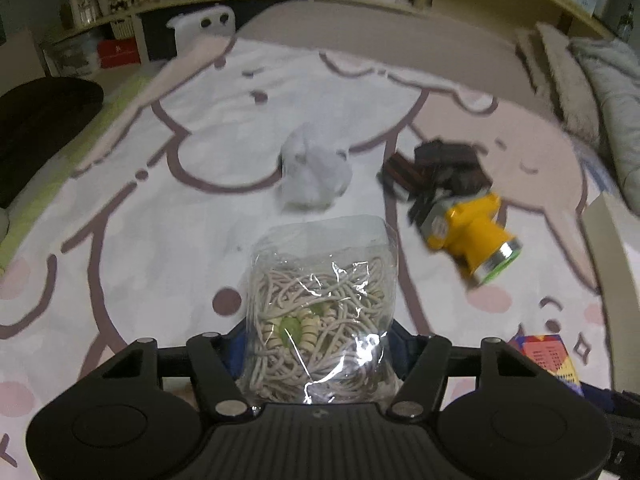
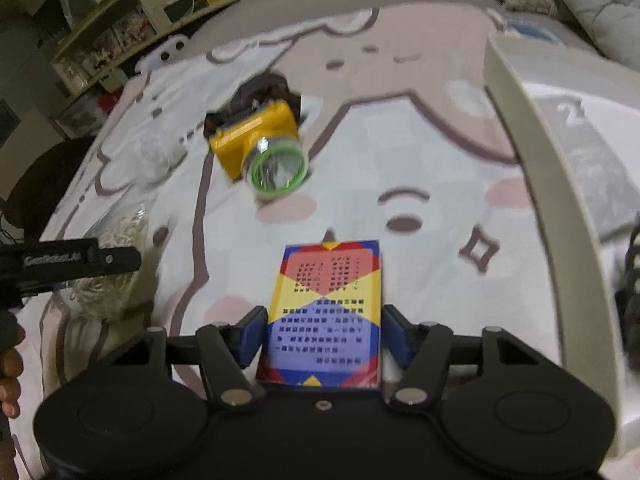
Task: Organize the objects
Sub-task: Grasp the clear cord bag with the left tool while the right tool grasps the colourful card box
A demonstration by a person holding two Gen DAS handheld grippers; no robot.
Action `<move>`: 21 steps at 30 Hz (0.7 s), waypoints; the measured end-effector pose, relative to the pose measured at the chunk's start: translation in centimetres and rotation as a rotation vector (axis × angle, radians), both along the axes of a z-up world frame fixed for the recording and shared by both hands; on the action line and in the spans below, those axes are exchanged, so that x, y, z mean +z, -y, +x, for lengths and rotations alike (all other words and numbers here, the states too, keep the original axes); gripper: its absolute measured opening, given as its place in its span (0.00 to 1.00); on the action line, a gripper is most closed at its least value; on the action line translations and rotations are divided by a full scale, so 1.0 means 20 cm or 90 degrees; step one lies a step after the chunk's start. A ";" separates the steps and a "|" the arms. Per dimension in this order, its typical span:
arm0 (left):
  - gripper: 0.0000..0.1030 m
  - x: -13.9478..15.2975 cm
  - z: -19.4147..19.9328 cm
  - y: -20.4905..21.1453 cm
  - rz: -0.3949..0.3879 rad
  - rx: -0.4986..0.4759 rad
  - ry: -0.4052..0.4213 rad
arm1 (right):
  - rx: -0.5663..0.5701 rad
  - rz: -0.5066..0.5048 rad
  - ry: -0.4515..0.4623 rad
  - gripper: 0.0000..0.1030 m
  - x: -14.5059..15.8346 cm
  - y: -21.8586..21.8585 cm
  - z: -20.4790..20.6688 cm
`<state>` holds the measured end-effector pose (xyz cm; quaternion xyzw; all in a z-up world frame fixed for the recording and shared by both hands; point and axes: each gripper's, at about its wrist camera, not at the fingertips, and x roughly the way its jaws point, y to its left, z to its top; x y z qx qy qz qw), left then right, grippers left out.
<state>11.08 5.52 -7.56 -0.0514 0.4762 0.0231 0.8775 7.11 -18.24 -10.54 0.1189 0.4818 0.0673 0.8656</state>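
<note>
Card box (image 2: 326, 312): small print, unreadable.

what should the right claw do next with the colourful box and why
Probably finish closing, then lift. The right claw straddles the colourful box on the blanket, its blue pads near both sides, though firm contact is unclear. The white bin stands just to its right.

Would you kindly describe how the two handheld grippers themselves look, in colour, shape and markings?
Both look alike. The left gripper and right gripper have matte black bodies with two round discs at the sides, angular black linkage arms joined by silver round pins, and blue pads on the fingers. The left body is ribbed in the middle. Seen from the right wrist, the left gripper's side bears blurred white lettering.
</note>
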 end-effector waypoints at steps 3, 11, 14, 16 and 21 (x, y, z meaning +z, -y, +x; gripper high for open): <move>0.63 0.05 -0.03 0.00 -0.003 0.003 0.023 | -0.007 -0.006 0.029 0.61 0.06 0.04 0.01; 0.64 0.16 -0.08 0.04 -0.019 -0.018 0.060 | -0.015 0.031 0.051 0.25 0.15 0.17 0.03; 0.64 0.16 -0.09 0.06 -0.020 -0.028 0.058 | 0.012 -0.012 0.037 0.35 0.14 0.15 0.02; 0.64 0.16 -0.10 0.08 -0.021 -0.037 0.055 | 0.036 -0.021 0.028 0.56 0.13 0.15 0.02; 0.64 0.13 -0.10 0.11 -0.017 -0.051 0.046 | 0.100 -0.102 0.040 0.80 0.11 0.10 0.01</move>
